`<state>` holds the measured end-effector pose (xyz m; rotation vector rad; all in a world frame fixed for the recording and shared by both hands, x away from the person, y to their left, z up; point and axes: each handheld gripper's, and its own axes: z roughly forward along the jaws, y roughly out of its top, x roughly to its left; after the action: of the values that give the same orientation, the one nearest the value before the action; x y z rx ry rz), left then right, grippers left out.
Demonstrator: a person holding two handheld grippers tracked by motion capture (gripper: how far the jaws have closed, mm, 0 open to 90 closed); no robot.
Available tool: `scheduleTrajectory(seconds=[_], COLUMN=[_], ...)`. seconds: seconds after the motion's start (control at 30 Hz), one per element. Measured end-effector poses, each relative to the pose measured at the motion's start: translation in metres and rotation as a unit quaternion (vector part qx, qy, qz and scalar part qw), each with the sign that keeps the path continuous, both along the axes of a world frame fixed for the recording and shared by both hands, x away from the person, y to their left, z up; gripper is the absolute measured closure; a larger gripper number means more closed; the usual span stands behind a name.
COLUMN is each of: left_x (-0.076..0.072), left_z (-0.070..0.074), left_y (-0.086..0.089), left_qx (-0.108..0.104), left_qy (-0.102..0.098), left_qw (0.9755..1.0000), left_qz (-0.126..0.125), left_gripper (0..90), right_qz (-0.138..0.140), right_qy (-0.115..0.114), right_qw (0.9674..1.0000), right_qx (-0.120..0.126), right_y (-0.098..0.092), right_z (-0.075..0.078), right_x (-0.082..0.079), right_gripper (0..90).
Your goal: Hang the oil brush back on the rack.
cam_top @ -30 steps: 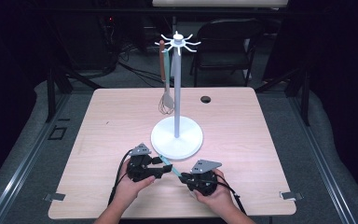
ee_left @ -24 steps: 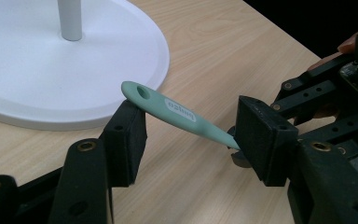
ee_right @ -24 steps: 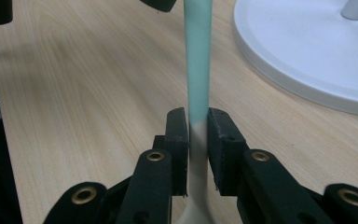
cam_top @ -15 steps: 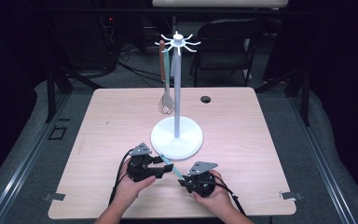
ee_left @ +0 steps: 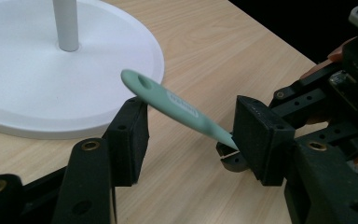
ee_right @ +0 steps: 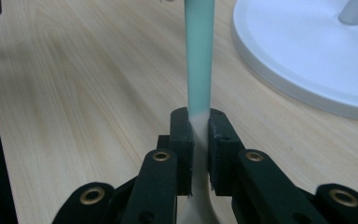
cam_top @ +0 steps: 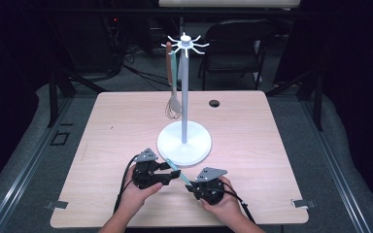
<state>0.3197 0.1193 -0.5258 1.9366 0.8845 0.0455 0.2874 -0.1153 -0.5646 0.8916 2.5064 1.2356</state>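
Since a second ago the two grippers have drawn a little nearer the person's edge of the table (cam_top: 102, 131), and the pale green utensil (cam_top: 178, 171) now bridges the gap between them more plainly.

The right gripper (ee_right: 198, 122) pinches the utensil (ee_right: 199, 56) at the spot where its green handle fades to a whitish part; both jaws press flat against it. The handle runs straight out from that grip, up off the tabletop, toward the white round base (ee_right: 307, 56) of the stand.

The left gripper (ee_left: 189, 135) has its jaws spread wide, one on either side of the green handle (ee_left: 177, 105), touching neither side of it. The handle's free end, with its hanging hole, sticks out past those jaws and reaches over the rim of the base (ee_left: 51, 88).

From above, both hands sit near the front edge, just in front of the stand (cam_top: 184, 97). A whisk (cam_top: 173, 104) with a brown handle hangs from the stand's spoked top. A small dark round hole (cam_top: 214, 103) lies in the table beyond the stand.
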Motion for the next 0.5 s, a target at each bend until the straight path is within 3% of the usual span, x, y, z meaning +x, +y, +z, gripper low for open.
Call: scheduleTrajectory(seconds=[0.23, 0.5], left_x=[-0.001, -0.003], left_z=[0.002, 0.008], left_y=[-0.001, 0.004], left_qx=[-0.006, -0.025], left_qy=[-0.001, -0.007], left_qw=[1.0, 0.9997], left_qz=[0.0, 0.004], left_gripper=[47.5, 56.5], right_qz=[-0.003, -0.002], right_qy=[-0.018, -0.029], right_qw=[0.9997, 0.9992], right_qx=[0.015, 0.026], right_y=[0.007, 0.022], right_z=[0.01, 0.014], right_x=[0.002, 0.007], right_gripper=[82.0, 82.1])
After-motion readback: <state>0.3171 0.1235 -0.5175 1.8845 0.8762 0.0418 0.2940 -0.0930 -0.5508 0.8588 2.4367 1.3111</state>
